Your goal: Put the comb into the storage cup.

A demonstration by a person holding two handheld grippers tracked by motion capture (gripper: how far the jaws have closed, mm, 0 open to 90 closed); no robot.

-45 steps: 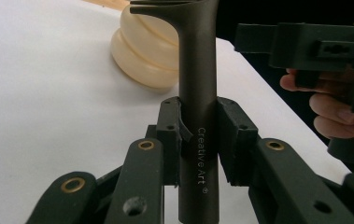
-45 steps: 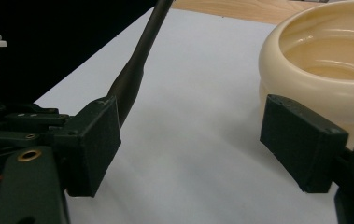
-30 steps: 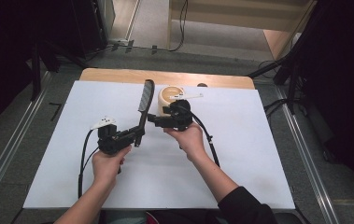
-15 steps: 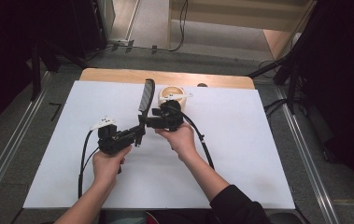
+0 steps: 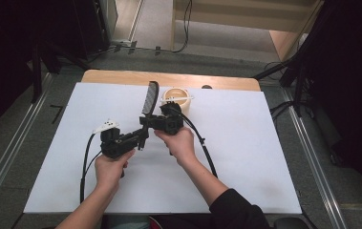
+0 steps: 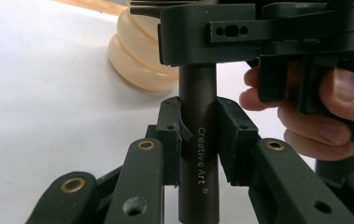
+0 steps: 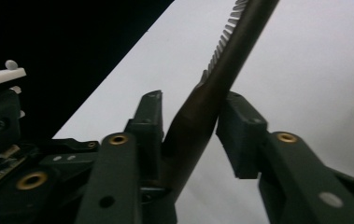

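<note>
At the centre of the high view, a person's two hands hold tongs over a white desk. The left tongs, at lower centre-left, pinch the dark handle of a comb; in the left gripper view the handle, printed "Creative Art", stands clamped between both pads. The right tongs, just above, sit around the same handle; in the right gripper view the left pad touches the comb, while a narrow gap may remain at the right pad, so I cannot tell whether they grip. The comb's toothed end points toward the upper centre. Just beside it, farther back, stands a cream ribbed cup.
</note>
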